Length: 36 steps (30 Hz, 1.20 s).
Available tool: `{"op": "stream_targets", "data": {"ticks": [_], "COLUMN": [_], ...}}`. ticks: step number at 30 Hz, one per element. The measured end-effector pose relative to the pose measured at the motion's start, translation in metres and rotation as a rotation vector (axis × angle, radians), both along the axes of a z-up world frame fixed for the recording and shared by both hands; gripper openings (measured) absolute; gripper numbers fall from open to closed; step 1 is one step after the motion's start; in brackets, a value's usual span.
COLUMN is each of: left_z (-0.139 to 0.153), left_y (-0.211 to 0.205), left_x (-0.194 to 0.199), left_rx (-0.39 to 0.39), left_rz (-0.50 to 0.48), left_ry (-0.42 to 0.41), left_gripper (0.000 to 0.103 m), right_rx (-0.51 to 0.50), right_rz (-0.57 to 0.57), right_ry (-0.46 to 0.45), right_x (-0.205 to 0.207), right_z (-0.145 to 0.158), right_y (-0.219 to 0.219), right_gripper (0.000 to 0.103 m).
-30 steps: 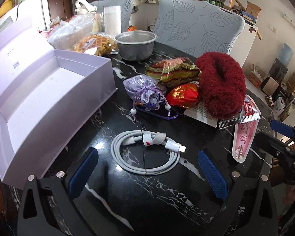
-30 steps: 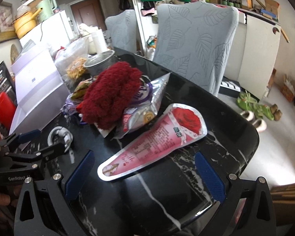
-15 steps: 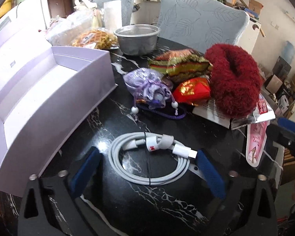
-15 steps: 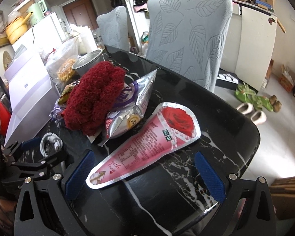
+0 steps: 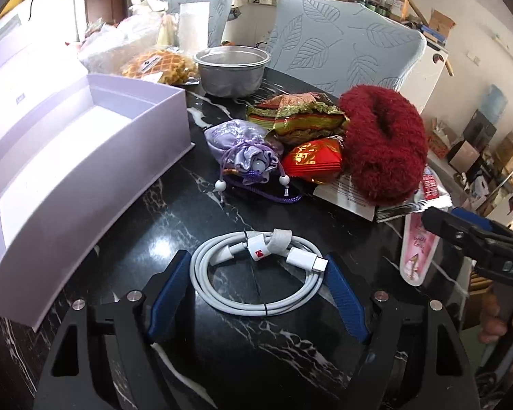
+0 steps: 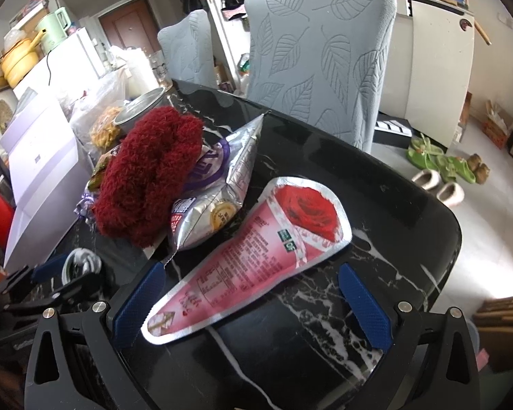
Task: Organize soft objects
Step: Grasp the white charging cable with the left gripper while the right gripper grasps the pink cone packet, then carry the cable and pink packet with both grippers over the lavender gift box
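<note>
Two grippers: both are sitting spread wide, neither one holding anything.
Left gripper [image 5: 256,294]: its blue pads are flanking the coiled white cable [image 5: 256,273], which is lying flat on the black marble table [image 5: 174,212] right between the fingertips.
Cable axis: the coil is lying slightly wider across the jaws than along them; the plug end is nearly touching the right-side pad [image 5: 343,299].
Right gripper [image 6: 253,297]: the narrow tip of the pink rose packet [image 6: 256,256] is lying between its pads, close to the left-side pad [image 6: 136,299].
Packet axis: it is running forward and to the right, widening away from the tool.
Nearer hand: the left for the cable, the right for the packet.
Farther out: the open lilac box [image 5: 68,157] is waiting ahead-left of the left gripper; the red fuzzy slipper [image 5: 383,150] and purple pouch [image 5: 242,150] are lying ahead.
</note>
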<state>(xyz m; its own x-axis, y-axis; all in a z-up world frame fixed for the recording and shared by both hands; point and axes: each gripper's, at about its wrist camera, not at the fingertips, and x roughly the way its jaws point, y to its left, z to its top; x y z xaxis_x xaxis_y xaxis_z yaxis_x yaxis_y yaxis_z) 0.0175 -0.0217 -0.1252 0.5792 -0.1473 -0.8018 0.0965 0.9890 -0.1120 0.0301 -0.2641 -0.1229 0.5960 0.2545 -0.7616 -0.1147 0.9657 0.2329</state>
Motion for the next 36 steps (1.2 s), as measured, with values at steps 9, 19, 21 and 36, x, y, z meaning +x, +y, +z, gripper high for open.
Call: {"op": "stream_targets", "data": {"ticks": [9, 19, 21, 36], "left_z": [0.013, 0.023, 0.024, 0.035], "left_y": [0.007, 0.003, 0.001, -0.013], "left_x": [-0.011, -0.015, -0.017, -0.031], "left_rx": [-0.016, -0.019, -0.02, -0.004], "left_rz": [0.035, 0.025, 0.02, 0.029], "left_ry": [-0.03, -0.059, -0.061, -0.093], "left_gripper": [0.079, 0.079, 0.079, 0.079], "right_rx": [-0.188, -0.235, -0.235, -0.134], "right_rz": [0.01, 0.01, 0.003, -0.034], "right_ry": [-0.006, -0.047, -0.048, -0.069], "right_x": [0.009, -0.006, -0.008, -0.021], "right_z": [-0.008, -0.005, -0.003, 0.001], "right_y": [0.029, 0.008, 0.004, -0.016], "right_gripper": [0.102, 0.043, 0.034, 0.017]}}
